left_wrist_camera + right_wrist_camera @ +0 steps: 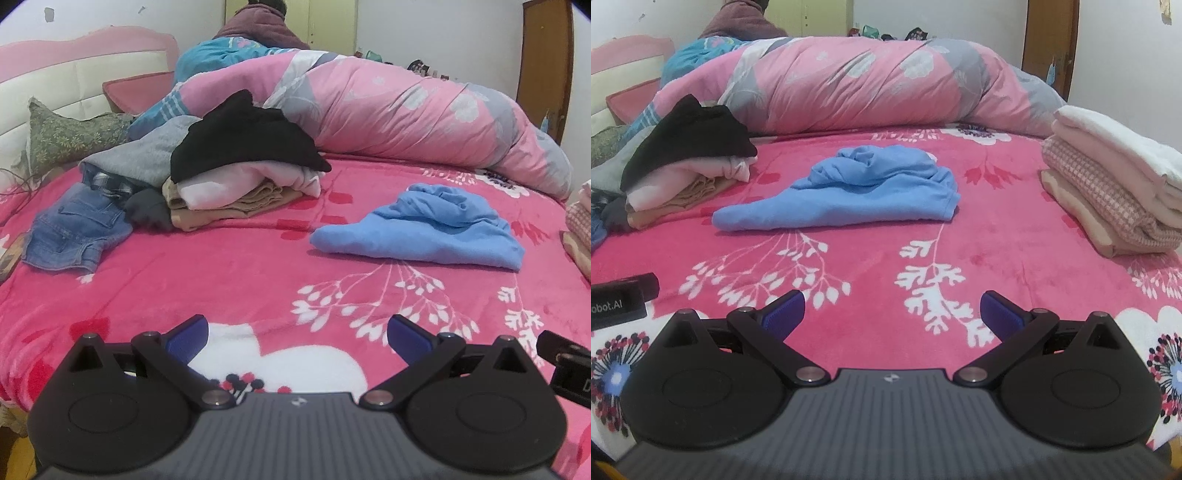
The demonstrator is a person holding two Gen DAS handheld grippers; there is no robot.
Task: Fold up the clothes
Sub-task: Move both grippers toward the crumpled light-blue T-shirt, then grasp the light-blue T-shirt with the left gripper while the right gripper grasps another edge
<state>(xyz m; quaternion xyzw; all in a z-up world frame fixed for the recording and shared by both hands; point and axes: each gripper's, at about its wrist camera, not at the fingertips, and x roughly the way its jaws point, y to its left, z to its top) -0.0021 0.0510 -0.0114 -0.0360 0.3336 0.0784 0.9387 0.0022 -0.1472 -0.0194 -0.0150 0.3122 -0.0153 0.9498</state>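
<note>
Blue and crumpled, the soft cotton garment [846, 188] lies alone in the middle of the pink floral fleece bedspread [879, 258], ahead of both your claws and well apart from them. It is bunched on top with one flat edge toward you, so I judge it to be the piece now in hand, not yet folded.

To the right sits a neat stack of folded cream and pink checked clothes [1115, 192], which looks like finished work. To the far left a looser pile waits: a black garment [240, 140] on top of pale pink and tan pieces, with a grey knit [147, 155] behind it and blue denim jeans [77, 232] nearer the left edge. So a share is done and more is left.

Your left claw [297, 338] is spread wide, holding nothing and hovering over the near bedspread. Your right claw [892, 314] is likewise spread wide and empty.
</note>
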